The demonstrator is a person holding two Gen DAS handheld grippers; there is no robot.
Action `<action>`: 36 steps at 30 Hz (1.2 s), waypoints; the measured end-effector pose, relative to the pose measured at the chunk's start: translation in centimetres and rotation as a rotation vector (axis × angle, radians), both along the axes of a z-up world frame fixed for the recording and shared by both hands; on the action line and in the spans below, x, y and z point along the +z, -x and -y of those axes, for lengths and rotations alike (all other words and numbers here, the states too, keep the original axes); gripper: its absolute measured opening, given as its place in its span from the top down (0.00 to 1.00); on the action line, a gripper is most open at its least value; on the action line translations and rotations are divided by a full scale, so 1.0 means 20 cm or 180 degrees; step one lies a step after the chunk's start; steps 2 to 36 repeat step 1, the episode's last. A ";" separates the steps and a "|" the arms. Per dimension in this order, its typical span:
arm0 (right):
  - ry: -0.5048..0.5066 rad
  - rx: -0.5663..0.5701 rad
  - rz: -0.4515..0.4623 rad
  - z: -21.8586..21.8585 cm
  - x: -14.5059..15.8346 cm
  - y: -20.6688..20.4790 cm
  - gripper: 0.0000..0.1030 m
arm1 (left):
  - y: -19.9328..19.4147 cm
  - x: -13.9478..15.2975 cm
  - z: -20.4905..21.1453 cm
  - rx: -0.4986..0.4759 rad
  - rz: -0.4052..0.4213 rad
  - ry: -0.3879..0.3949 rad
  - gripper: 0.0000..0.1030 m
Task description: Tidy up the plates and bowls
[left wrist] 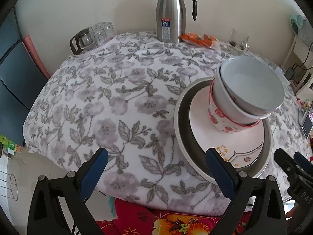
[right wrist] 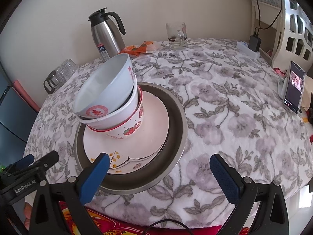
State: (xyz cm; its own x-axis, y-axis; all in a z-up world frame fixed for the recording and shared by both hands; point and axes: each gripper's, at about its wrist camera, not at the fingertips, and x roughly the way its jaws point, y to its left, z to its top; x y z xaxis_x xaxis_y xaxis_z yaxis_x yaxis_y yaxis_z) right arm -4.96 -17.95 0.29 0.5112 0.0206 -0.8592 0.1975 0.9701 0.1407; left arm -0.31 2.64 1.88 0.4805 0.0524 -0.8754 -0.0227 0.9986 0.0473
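Observation:
Three nested bowls lean in a stack: a white bowl (left wrist: pixel 254 86) (right wrist: pixel 103 86) with a red emblem on top, a plain white one under it, and a strawberry-print bowl (left wrist: pixel 221 119) (right wrist: pixel 129 131) at the bottom. The stack stands on a white flowered plate (left wrist: pixel 199 113) (right wrist: pixel 154 121) inside a metal basin (left wrist: pixel 183 125) (right wrist: pixel 176 121). My left gripper (left wrist: pixel 156 168) is open over the tablecloth, its right finger in front of the basin's near-left rim. My right gripper (right wrist: pixel 160 176) is open too, its left finger overlapping the basin's near rim. Each gripper holds nothing.
At the back stand a steel thermos jug (left wrist: pixel 171 17) (right wrist: pixel 106 37), orange snack packets (left wrist: pixel 197 39), a glass mug (right wrist: pixel 177 35), and several upturned glasses with a glass pot (left wrist: pixel 92 37). A phone (right wrist: pixel 294 87) on a stand and a charger (right wrist: pixel 254 43) sit at the right edge.

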 end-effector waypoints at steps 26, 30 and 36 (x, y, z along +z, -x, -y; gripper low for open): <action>-0.0004 -0.0001 -0.0001 0.00 0.00 0.00 0.00 | 0.00 0.00 0.00 -0.0010 0.0007 0.0009 0.03; -0.0004 -0.0001 -0.0001 0.00 0.00 0.00 0.00 | 0.00 0.00 0.00 -0.0010 0.0007 0.0009 0.03; -0.0004 -0.0001 -0.0001 0.00 0.00 0.00 0.00 | 0.00 0.00 0.00 -0.0010 0.0007 0.0009 0.03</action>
